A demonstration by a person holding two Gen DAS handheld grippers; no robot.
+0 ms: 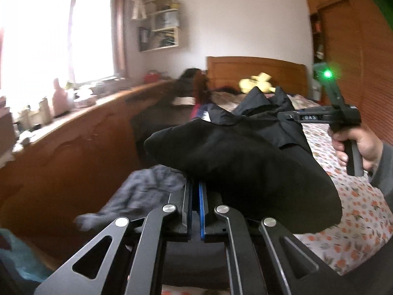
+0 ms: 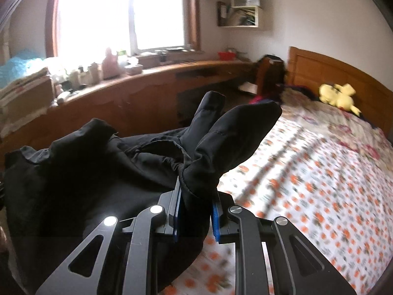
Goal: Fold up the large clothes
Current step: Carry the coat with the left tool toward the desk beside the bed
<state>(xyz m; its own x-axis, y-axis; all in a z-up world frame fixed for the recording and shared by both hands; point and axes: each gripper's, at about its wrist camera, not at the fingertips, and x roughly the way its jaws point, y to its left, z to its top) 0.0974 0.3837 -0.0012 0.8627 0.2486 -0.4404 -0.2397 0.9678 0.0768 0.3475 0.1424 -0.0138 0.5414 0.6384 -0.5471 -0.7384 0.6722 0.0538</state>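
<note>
Black padded garment [image 1: 245, 167], bulky, held up off the bed [image 2: 307, 172] between the two tools. It hangs in the air above the floral orange-and-white sheet, not lying flat.

Left gripper [image 1: 195, 196]: blue-lined jaws close together, pinched on an edge of the black garment; the fabric bulges up and to the right from the clamp point.

Right gripper [image 2: 196, 196]: jaws clamped on a bunched fold of the same garment; two rounded lobes of cloth stick up past the fingertips. In the left wrist view this tool shows at far right with a green light lit, gripped by the right hand [image 1: 356, 147], grey sleeve at the wrist.

Surroundings: a grey garment [image 1: 145, 186] lies crumpled just left of the left gripper, blurred. Yellow plush toy [image 2: 339, 97] rests near the wooden headboard [image 1: 258, 73]. Long wooden counter [image 2: 147, 93] runs under the bright window [image 2: 118, 12], cluttered with small bottles and boxes. Wall shelf [image 2: 243, 7] hangs right of the window.
</note>
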